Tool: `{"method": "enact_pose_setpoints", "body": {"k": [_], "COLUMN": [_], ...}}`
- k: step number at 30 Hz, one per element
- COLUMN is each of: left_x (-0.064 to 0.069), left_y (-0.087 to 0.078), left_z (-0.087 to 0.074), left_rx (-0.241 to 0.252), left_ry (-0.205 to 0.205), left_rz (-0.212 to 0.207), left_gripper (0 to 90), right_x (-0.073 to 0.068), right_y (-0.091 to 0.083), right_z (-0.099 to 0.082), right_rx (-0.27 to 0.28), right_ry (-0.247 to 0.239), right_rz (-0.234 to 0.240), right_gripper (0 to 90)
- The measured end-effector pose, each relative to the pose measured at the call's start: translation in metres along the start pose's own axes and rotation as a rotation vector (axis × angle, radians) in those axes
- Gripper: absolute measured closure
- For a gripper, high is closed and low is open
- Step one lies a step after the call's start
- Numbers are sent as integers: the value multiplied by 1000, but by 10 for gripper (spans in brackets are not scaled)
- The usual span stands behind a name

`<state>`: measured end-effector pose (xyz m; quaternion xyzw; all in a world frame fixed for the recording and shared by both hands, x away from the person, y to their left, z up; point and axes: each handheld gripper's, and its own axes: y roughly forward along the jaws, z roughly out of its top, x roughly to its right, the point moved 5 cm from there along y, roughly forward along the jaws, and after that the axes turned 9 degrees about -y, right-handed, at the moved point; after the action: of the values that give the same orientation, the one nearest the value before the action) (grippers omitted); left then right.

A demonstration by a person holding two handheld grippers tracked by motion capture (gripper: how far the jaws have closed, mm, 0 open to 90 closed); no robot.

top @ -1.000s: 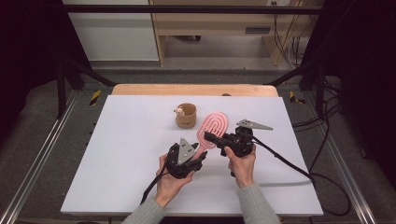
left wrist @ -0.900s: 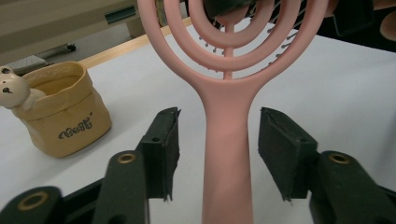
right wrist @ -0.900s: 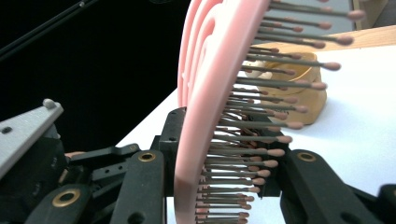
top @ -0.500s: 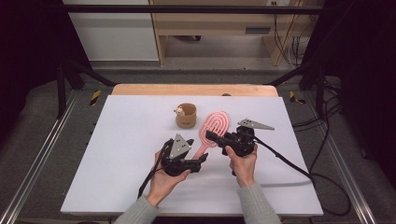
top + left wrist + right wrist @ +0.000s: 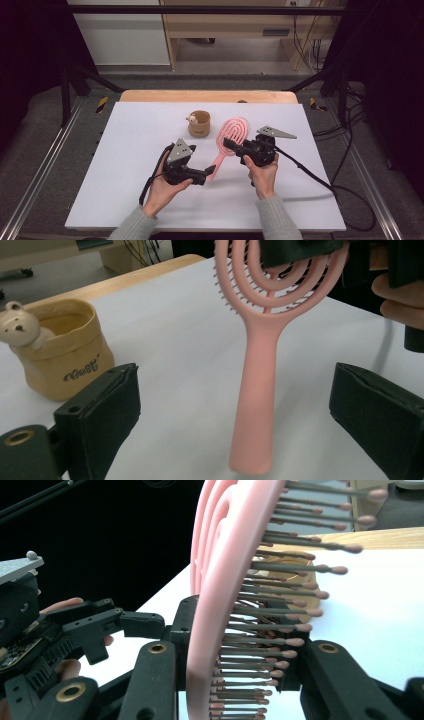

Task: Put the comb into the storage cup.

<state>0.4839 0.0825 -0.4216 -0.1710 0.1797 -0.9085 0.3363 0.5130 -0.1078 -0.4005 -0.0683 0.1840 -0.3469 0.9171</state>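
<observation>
A pink hairbrush (image 5: 235, 131) is held off the white table (image 5: 125, 150), head up and handle slanting down to the left. My right gripper (image 5: 231, 145) is shut on the brush head, its jaws pressing the pink frame and bristles (image 5: 220, 580). My left gripper (image 5: 207, 173) sits by the handle's lower end. Its jaws have just been opening and now stand wide apart, with the handle (image 5: 257, 390) between them and touching neither pad (image 5: 107, 410). The left gripper (image 5: 75, 630) also appears past the brush in the right gripper view.
A small tan pouch with a bear figure on its rim (image 5: 199, 124) stands on the table behind the brush, to the left of its head. A wooden board edge (image 5: 200, 95) runs along the table's far side. Cables trail off to the right.
My left gripper has opened, let go of the brush handle and drawn back a little to the left. The right gripper still holds the brush head in the same place.
</observation>
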Motion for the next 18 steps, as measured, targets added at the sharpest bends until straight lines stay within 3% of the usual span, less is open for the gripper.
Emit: {"method": "enact_pose_setpoints", "body": {"k": [8, 18], "left_x": [-16, -41], "left_y": [-13, -34], "left_z": [-5, -14], "left_rx": [9, 37], "left_ry": [-25, -67], "left_rz": [-5, 43], "left_gripper": [39, 10], "right_x": [1, 1], "right_y": [-1, -1], "right_z": [2, 7], "right_rx": [2, 7], "right_ry": [-30, -60], "right_rz": [-18, -29], "right_gripper": [629, 628]}}
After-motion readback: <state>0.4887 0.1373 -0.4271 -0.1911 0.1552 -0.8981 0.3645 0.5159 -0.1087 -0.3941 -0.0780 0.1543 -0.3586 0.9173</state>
